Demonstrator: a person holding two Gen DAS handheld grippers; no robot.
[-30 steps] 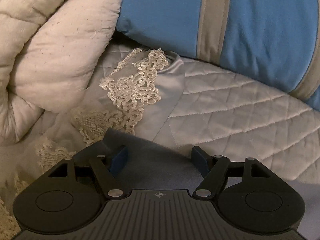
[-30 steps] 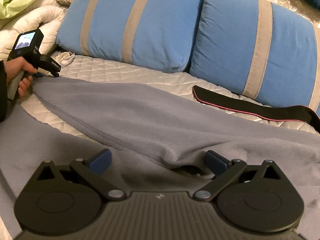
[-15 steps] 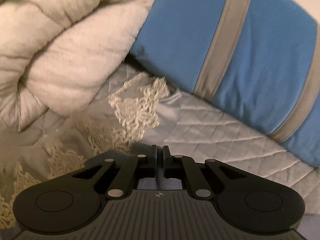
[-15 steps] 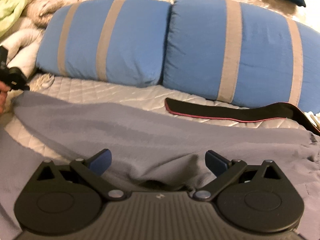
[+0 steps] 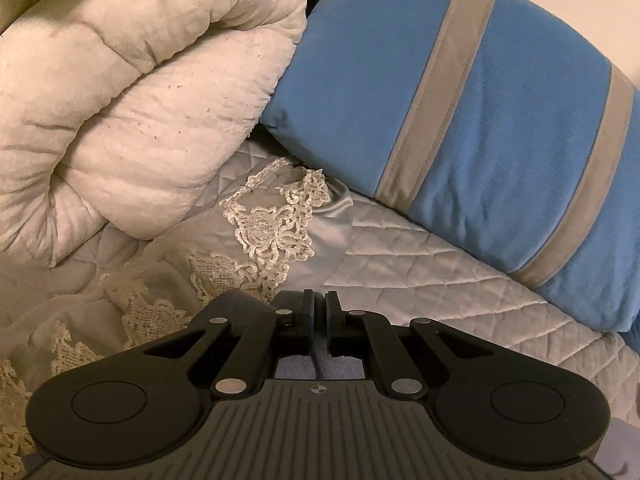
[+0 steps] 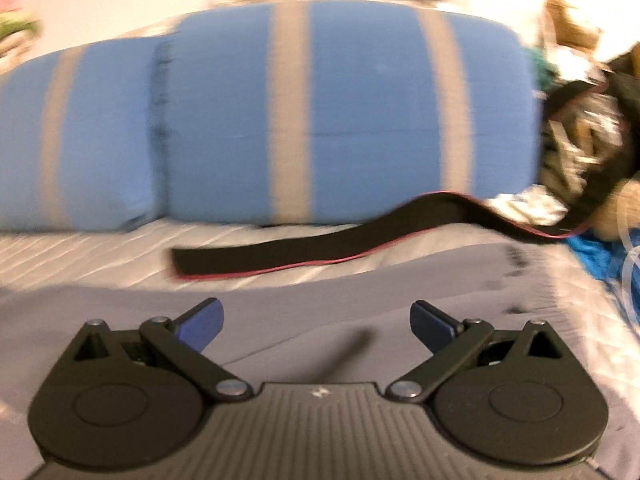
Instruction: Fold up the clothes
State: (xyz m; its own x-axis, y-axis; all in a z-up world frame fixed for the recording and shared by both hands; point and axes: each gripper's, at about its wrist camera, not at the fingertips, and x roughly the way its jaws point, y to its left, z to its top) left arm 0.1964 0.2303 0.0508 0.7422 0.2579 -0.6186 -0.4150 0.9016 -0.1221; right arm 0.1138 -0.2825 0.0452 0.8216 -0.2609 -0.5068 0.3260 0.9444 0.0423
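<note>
Left wrist view, from the left: a rolled cream quilt (image 5: 132, 92) is filling the upper left, its far end cut off by the frame; cream lace trim (image 5: 276, 220) is lying on the quilted bedspread (image 5: 432, 280) in the middle; a blue pillow with grey stripes (image 5: 480, 120) is taking up the right, running out of frame. The left gripper (image 5: 319, 322) is sitting low centre with its jaws pressed nearly together, pinching a fold of the grey garment (image 5: 320, 366); only a small patch of cloth is showing behind the pads, the rest hidden under the gripper body.

Right wrist view is motion-blurred throughout; two blue pillows (image 6: 340, 112) are lining the back; a black strap with a red edge (image 6: 304, 256) is lying on the bedspread just in front of them, its right end disappearing into a cluttered pile (image 6: 588, 128) too smeared to identify. The grey garment (image 6: 360, 304) is spreading flat across the foreground. The right gripper (image 6: 318, 322) is hovering over it, jaws spread wide, holding nothing.
</note>
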